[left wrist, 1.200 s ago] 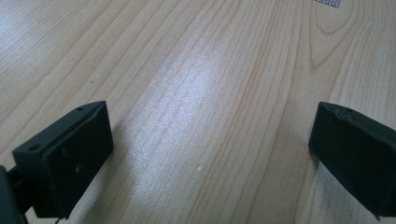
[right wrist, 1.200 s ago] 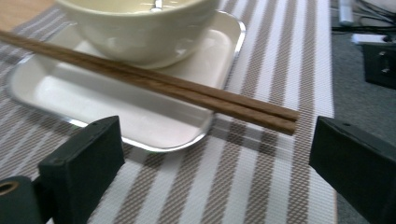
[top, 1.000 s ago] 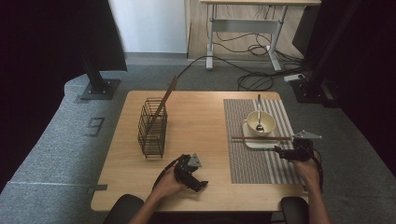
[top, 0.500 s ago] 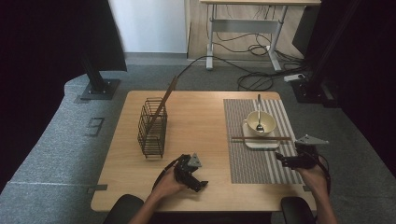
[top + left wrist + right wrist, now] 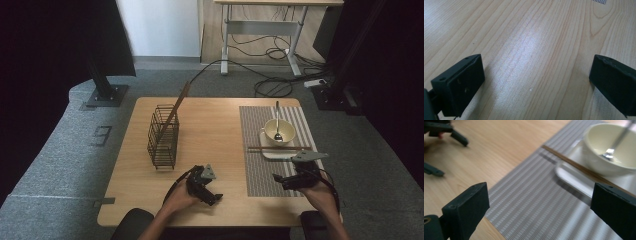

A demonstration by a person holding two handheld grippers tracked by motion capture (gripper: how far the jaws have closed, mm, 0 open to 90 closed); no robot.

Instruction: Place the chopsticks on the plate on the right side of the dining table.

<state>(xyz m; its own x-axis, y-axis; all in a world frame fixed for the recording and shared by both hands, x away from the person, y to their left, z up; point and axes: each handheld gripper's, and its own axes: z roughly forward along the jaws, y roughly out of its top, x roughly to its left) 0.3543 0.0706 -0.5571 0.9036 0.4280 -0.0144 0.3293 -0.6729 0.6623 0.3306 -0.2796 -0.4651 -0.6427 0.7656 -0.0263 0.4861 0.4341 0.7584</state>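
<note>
Drawn back toward the table's (image 5: 130, 200) near right corner since a second ago: right gripper (image 5: 285, 179), jaws wide, empty. Left gripper (image 5: 207, 192) likewise agape on bare wood. Chopsticks (image 5: 280, 148) lying across tray (image 5: 272, 153) by bowl (image 5: 278, 132); nothing lifted yet.

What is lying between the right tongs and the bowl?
In the high view, between the right tongs and the bowl lie striped mat, the tray's front edge and a chopstick across it.

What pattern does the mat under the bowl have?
Narrow grey and white stripes on the mat; the right gripper view shows them best, beneath the cream bowl.
</note>
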